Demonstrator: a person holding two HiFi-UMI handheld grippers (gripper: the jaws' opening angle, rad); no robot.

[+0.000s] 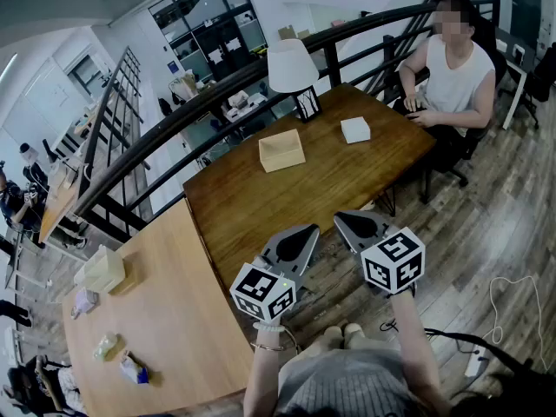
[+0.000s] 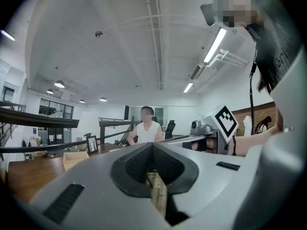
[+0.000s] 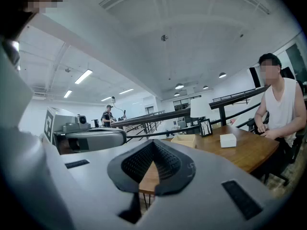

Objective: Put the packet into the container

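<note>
— Jaws?
— Pressed together on left gripper point(image 1: 315, 228) and right gripper point(image 1: 337, 217) alike, pinching nothing, above the table's point(image 1: 252, 202) long near edge.
— Packet point(image 1: 354, 129)?
— Flat on the table toward the seated person's point(image 1: 456, 81) end, apart from the open container point(image 1: 282, 150) nearer the lamp-side point(image 1: 289, 66) edge.

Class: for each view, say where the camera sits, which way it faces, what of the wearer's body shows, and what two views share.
Head view: on the head, facing steeply down at the dark table; forearms, left gripper and right gripper show.
Left gripper view: on that gripper, facing across toward the seated person; wearer's right forearm shows.
Right gripper view: on that gripper, facing the white box; wearer's body at left edge.
Shared: both gripper views show the wooden box.
</note>
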